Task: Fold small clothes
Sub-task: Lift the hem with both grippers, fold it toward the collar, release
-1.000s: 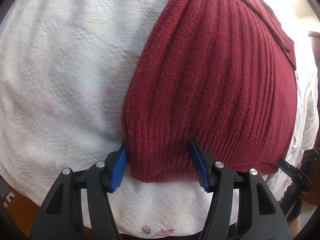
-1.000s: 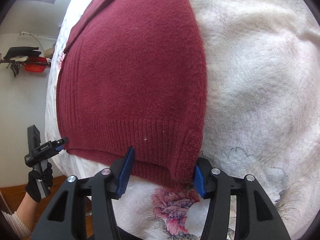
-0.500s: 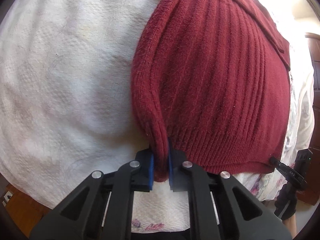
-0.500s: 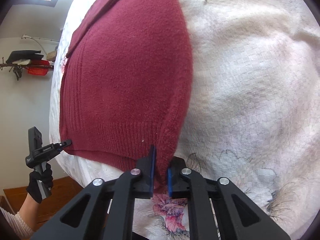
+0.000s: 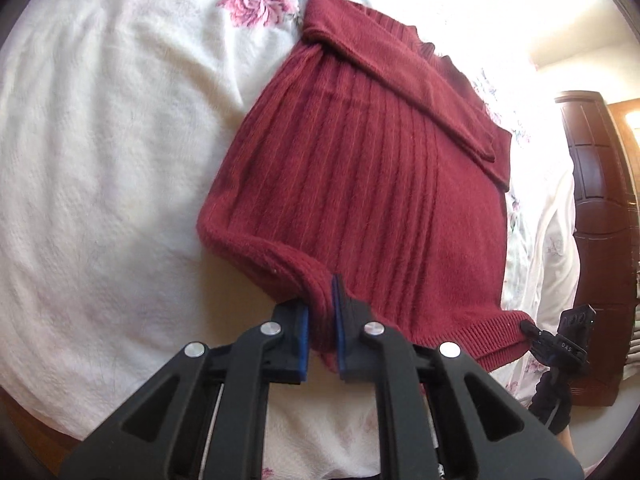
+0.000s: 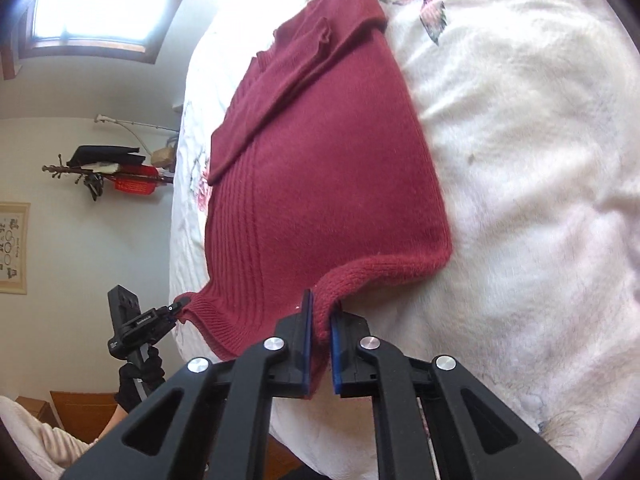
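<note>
Gripping the ribbed hem of a dark red knitted sweater (image 5: 368, 184), the left gripper (image 5: 321, 334) has its blue-padded jaws clenched on one bottom corner, the knit bunched into a raised fold between them. At the opposite corner of the same hem, the right gripper (image 6: 319, 340) pinches the fabric in the same way, jaws closed tight on it. Between the two holds the hem hangs lifted off the surface and sags in a shallow curve. Ahead of the jaws, the sweater's body lies flat on a white bed cover (image 5: 100, 168) printed with pink flowers. Farther off, a sleeve (image 5: 404, 68) is folded across the upper part of the garment. Off to the side of the right gripper's jaws, a gloved hand (image 6: 140, 376) holds the other tool's handle. Beyond the bed, a window (image 6: 96, 4) glows bright and a dark wooden cabinet (image 5: 600, 208) stands against the wall.
</note>
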Demonstrator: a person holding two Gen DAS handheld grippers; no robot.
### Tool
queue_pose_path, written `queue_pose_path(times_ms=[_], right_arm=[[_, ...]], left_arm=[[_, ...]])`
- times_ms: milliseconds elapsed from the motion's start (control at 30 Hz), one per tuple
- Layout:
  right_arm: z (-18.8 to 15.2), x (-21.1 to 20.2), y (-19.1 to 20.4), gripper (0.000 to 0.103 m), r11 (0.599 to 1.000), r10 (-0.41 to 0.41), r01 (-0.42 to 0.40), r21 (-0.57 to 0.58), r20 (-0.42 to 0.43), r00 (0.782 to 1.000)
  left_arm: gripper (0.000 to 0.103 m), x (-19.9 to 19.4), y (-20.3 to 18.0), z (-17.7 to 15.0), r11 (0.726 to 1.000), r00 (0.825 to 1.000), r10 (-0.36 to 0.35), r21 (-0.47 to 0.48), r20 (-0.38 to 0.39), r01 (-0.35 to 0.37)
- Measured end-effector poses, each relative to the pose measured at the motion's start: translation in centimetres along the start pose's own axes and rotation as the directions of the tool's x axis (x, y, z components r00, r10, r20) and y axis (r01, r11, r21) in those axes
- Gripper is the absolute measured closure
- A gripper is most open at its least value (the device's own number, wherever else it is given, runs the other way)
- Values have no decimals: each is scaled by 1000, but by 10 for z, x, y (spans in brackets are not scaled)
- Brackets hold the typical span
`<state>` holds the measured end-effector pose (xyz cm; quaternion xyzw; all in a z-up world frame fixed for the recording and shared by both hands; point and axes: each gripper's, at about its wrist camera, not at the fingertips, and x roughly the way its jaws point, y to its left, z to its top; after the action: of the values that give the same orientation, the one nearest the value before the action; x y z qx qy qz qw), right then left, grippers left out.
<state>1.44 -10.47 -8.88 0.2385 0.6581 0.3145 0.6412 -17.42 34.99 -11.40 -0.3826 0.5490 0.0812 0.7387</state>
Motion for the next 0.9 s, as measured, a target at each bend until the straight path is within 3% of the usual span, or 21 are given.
queue_pose_path(times_ms=[333,533,900], right_arm=[[78,8,1,96,999,32,-32,7,69,997],[119,33,-12,96,998,24,-27,49,59,998],[143,61,-40,93,992,-30,30,124,4,1000]], left_arm=[[95,16,2,73,1000,994,-12,-7,109,13],[95,40,-2,114,1000,992,4,13,127,-6],[91,75,12,131,1000,997,16,-23,78,-14]])
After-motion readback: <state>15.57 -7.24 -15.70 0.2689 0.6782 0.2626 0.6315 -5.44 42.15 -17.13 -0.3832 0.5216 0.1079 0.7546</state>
